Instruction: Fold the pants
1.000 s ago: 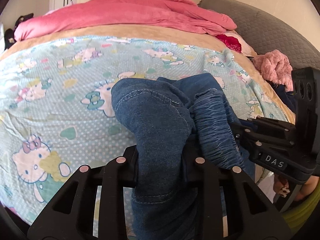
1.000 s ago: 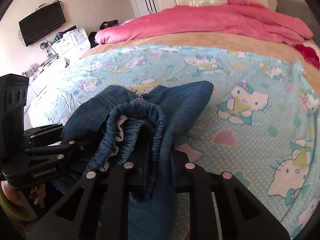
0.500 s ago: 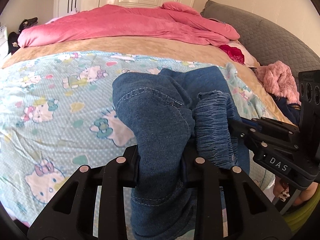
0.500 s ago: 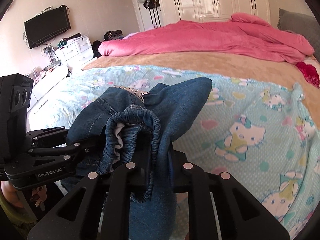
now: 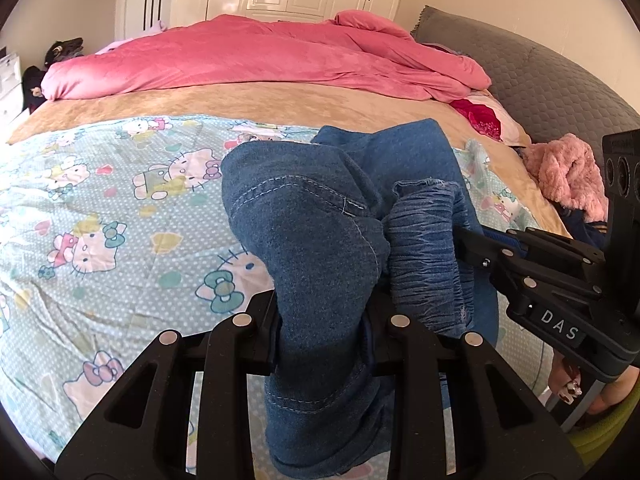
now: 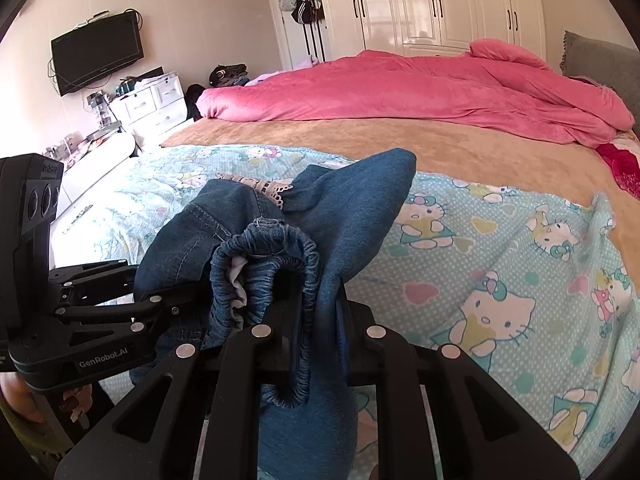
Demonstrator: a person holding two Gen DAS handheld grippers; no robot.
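Blue denim pants hang bunched between both grippers above the bed. My left gripper is shut on a denim fold beside a seam. My right gripper is shut on the gathered elastic waistband; it also shows in the left wrist view, close on the right. The left gripper shows in the right wrist view at the left. The pants in the right wrist view drape forward with a lace trim showing. The lower legs are hidden below the grippers.
A light blue Hello Kitty sheet covers the near bed over a tan blanket. A pink duvet lies at the far side. A pink fluffy garment and grey headboard are at the right. A dresser and TV stand at the left.
Both grippers have lifted with the pants held in them; the views tilt up, showing more of the wardrobe and room. The grips have not changed.
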